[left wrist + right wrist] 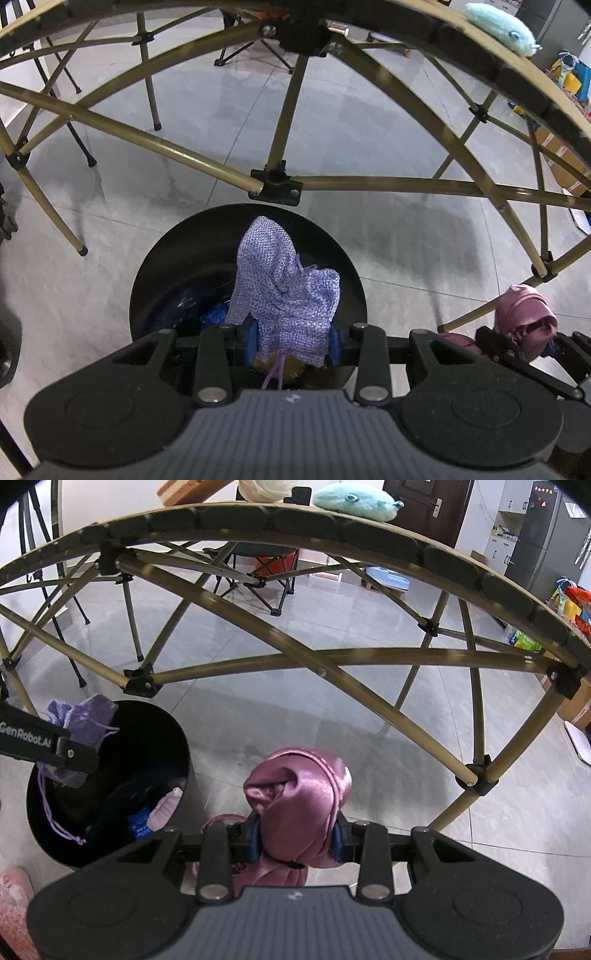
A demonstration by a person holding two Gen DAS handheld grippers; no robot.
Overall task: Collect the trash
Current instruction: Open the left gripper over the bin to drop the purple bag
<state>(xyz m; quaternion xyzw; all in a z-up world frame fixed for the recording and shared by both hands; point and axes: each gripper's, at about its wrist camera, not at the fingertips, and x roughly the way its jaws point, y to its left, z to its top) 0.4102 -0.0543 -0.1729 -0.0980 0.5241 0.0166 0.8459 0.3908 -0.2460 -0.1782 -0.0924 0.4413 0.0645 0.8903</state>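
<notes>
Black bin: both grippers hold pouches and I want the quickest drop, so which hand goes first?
Left. Its gripper holds the purple pouch over the black bin; the right's pink pouch hangs beside it.

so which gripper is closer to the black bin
Left. The left gripper holds the purple pouch right over the black bin; the right gripper, holding the pink pouch, is beside it over floor.
</notes>
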